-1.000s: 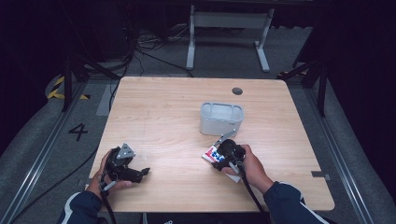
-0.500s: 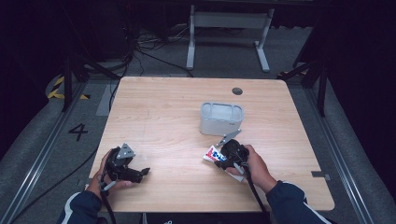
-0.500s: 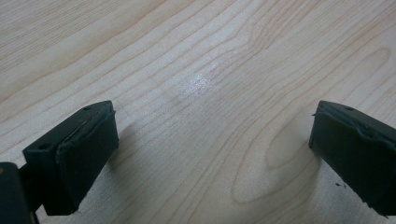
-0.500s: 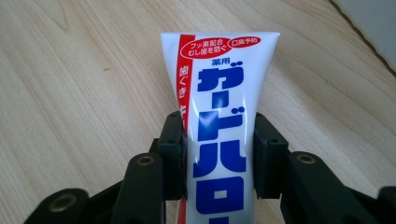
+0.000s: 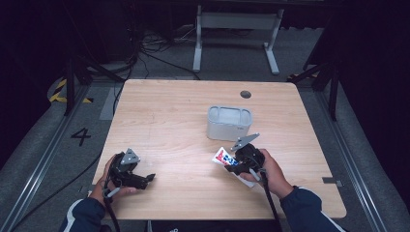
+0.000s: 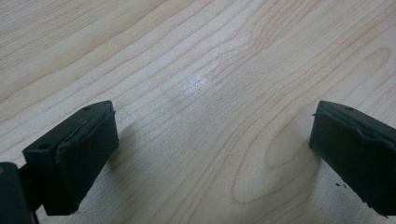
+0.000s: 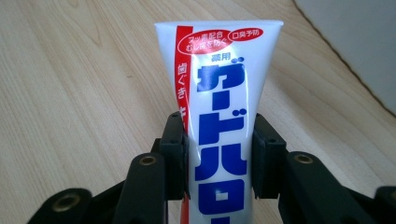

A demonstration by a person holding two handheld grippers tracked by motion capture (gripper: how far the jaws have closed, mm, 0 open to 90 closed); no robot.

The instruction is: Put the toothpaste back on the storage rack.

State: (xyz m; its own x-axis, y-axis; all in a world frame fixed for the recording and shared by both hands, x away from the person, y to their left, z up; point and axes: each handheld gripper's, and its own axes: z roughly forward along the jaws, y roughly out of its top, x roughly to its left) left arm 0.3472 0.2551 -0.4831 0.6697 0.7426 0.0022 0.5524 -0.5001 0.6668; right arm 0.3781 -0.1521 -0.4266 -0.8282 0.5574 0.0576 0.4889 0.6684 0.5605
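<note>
A white toothpaste tube (image 7: 219, 93) with blue and red lettering lies between my right gripper's (image 7: 218, 154) jaws, which press on both its sides. From above, the tube (image 5: 223, 157) sticks out toward the left of the right gripper (image 5: 237, 163), just in front of a grey rectangular container (image 5: 229, 123) at the table's middle. My left gripper (image 5: 145, 180) rests near the front left of the table, held in a hand. Its jaws stand wide apart over bare wood, left pad (image 6: 79, 154) and right pad (image 6: 355, 149) with nothing between them (image 6: 212, 149).
The light wooden table (image 5: 169, 116) has a round cable hole (image 5: 245, 94) at the back right. Beyond the far edge stand a grey metal frame (image 5: 237, 29) and loose cables (image 5: 145, 43) on the floor. Cables trail from both grippers toward the person.
My right gripper with the tube has shifted slightly, the tube's flat end now angled a little more to the left. The left gripper has stayed where it was.
</note>
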